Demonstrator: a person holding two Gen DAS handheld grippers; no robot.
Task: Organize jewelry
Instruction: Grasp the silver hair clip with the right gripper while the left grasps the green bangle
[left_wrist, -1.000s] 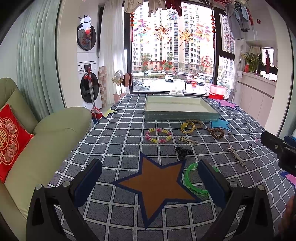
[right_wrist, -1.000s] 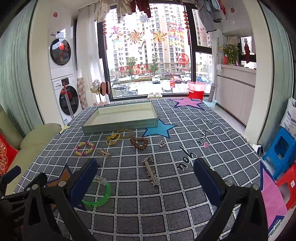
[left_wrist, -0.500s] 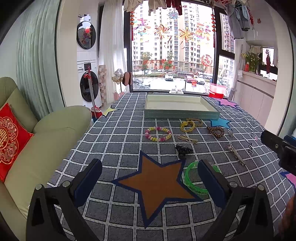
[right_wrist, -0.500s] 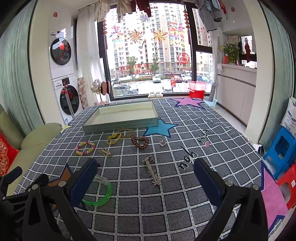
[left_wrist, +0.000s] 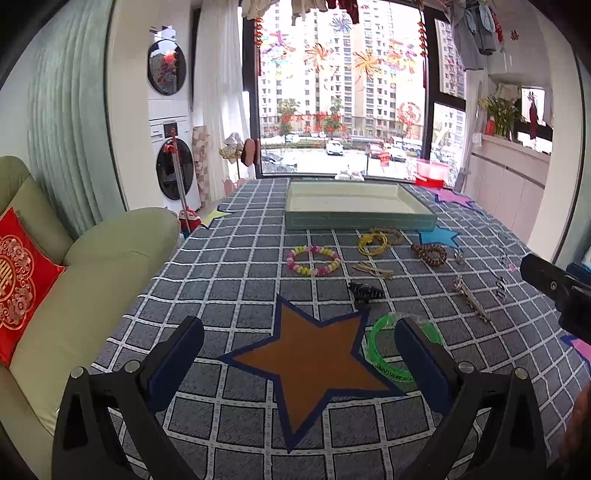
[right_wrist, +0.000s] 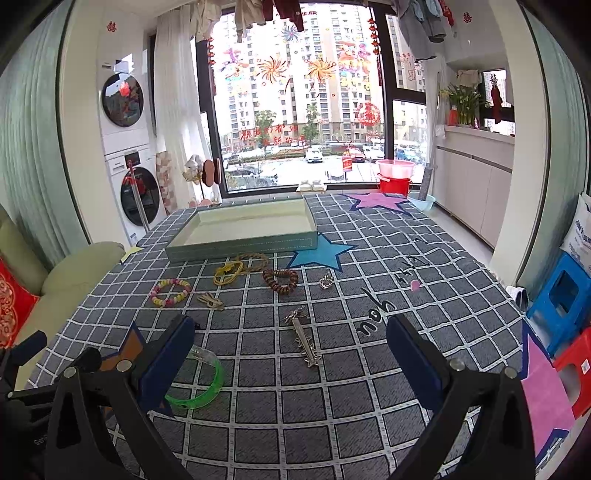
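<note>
A pale green tray (left_wrist: 360, 220) (right_wrist: 242, 245) stands at the far end of the checked cloth. In front of it lie a pink-yellow bead bracelet (left_wrist: 313, 260) (right_wrist: 170, 291), yellow cords (left_wrist: 373, 242) (right_wrist: 229, 272), a brown bead bracelet (left_wrist: 429, 254) (right_wrist: 280, 280), a gold clip (left_wrist: 373, 270), a black claw clip (left_wrist: 365, 292), a silver hairpin (left_wrist: 471, 298) (right_wrist: 303, 339) and a green bangle (left_wrist: 384, 352) (right_wrist: 201, 384). My left gripper (left_wrist: 299, 354) is open and empty above the orange star. My right gripper (right_wrist: 291, 350) is open and empty over the hairpin.
A green sofa (left_wrist: 85, 280) with a red cushion (left_wrist: 22, 280) borders the left edge. Blue and red stools (right_wrist: 565, 306) stand on the right. A small silver charm (right_wrist: 326, 282) lies near the blue star. The right gripper shows at the left view's right edge (left_wrist: 554, 288).
Both views have shifted very slightly; the grippers stay open and nothing on the cloth has moved.
</note>
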